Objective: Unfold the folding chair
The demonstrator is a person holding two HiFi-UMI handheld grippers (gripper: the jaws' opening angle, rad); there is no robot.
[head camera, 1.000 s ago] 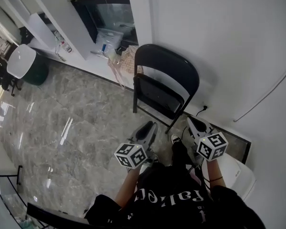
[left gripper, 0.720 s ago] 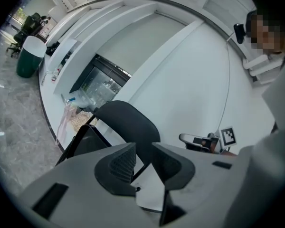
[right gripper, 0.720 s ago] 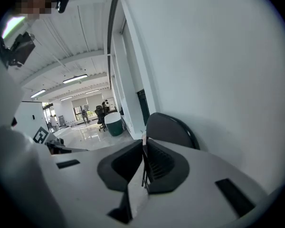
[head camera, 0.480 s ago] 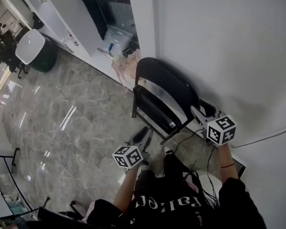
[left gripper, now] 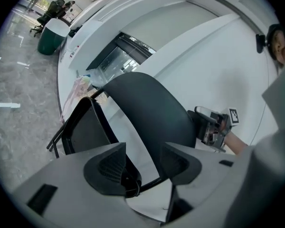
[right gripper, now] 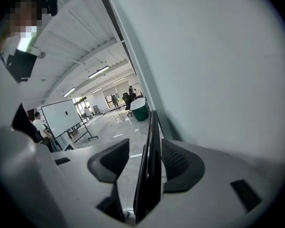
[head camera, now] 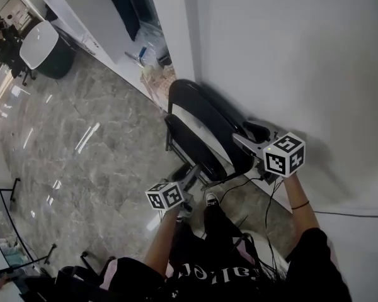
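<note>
The black folding chair (head camera: 205,121) leans folded against the white wall, with its seat (left gripper: 85,132) flat against the backrest (left gripper: 152,113). My right gripper (head camera: 249,137) straddles the right edge of the backrest, which shows edge-on between its jaws (right gripper: 149,170). Those jaws have just been opening; there is a gap on the left side and the pads do not press. My left gripper (head camera: 189,175) is at the chair's lower front. Its jaws (left gripper: 142,167) have also just been opening, and a thin black frame tube (left gripper: 149,183) runs loose between them.
A black cable (head camera: 264,194) trails on the grey marble floor beside the chair's feet, near the person's shoe (head camera: 211,200). A white counter (head camera: 104,33) with clutter stands beyond the chair. A white tabletop on a green base (head camera: 41,43) stands at far left.
The right gripper has swung from in front of the person up onto the backrest's right edge and opened. The left gripper has moved forward and down to the chair's lower frame and opened wider.
</note>
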